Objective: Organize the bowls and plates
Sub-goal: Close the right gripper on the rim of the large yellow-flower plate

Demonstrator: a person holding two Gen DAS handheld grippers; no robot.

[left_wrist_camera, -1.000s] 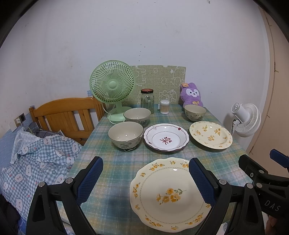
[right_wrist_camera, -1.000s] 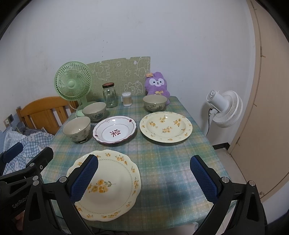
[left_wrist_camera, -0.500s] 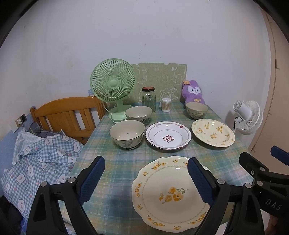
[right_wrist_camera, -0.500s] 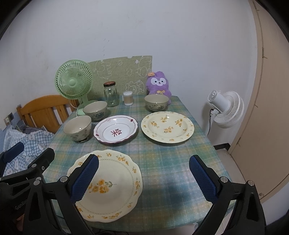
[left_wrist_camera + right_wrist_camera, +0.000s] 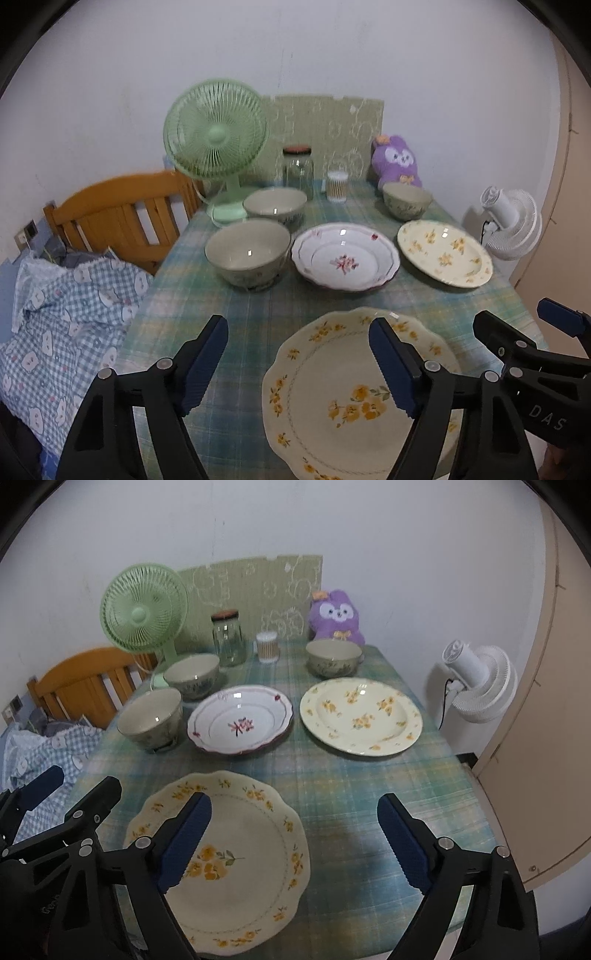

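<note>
A scalloped cream plate with yellow flowers [image 5: 343, 398] [image 5: 236, 864] lies at the table's near edge. Behind it are a white plate with a red motif [image 5: 345, 256] [image 5: 240, 723] and a round yellow-flowered plate [image 5: 445, 253] [image 5: 360, 716]. Two bowls [image 5: 247, 253] [image 5: 275, 206] stand at the left, a third bowl [image 5: 406, 201] [image 5: 334, 659] at the back right. My left gripper [image 5: 299, 365] is open and empty above the near edge, left of the scalloped plate's middle. My right gripper [image 5: 295, 842] is open and empty over that plate's right side.
A green desk fan [image 5: 218, 140], a glass jar [image 5: 298, 170], a cup of cotton swabs [image 5: 337, 186] and a purple plush [image 5: 397, 162] line the back. A wooden chair [image 5: 122, 218] and checked cloth [image 5: 66, 317] are left. A white floor fan [image 5: 480, 683] is right.
Both grippers have moved forward and lower toward the table, so the dishes look larger. Both stay open and nothing on the table has moved.
</note>
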